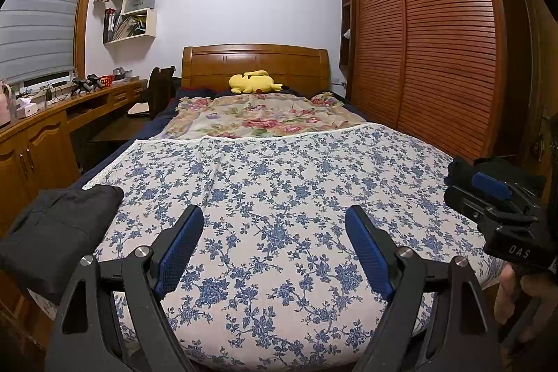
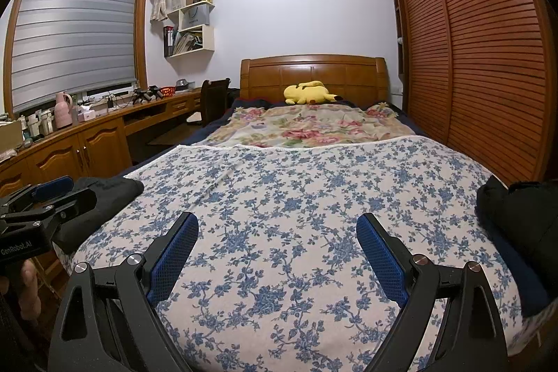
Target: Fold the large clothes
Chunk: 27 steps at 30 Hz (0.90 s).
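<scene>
**Open middle, clutter at both bed corners**

You have the whole blue-flowered sheet [image 1: 272,183] free ahead of both grippers, flat and bare up to the rose-patterned blanket [image 1: 265,117]. A folded black garment [image 1: 59,225] blocks the near left corner; a dark bundle [image 2: 516,225] sits at the near right edge. The wardrobe [image 1: 436,40] hems the right side closely, cabinets [image 2: 69,156] the left.
</scene>
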Available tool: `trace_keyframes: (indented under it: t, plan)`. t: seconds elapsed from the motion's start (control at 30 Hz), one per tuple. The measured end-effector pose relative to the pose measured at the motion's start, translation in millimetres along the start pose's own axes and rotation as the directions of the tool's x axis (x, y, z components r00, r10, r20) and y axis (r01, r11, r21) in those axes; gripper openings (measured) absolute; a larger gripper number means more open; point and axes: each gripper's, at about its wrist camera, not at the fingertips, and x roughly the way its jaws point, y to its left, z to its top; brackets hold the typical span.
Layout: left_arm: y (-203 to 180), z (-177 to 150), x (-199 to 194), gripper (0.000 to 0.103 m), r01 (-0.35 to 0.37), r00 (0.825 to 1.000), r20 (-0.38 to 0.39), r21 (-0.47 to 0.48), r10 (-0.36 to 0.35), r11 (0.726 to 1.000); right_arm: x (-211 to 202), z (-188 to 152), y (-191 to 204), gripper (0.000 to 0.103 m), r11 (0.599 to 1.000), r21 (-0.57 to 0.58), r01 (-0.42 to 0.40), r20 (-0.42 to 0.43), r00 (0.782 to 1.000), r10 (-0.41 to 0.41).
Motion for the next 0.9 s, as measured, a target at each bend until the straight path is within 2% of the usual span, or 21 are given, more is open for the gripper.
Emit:
trace_keyframes:
  t: [0.9]
  plan:
    - [-0.5, -0.4, -0.1, 0.084, 0.000, 1.000, 0.001, 0.000, 0.000, 1.000, 0.9, 0.2, 0.8, 0.093, 1.000, 0.007, -0.001, 0.002, 1.000, 0.001]
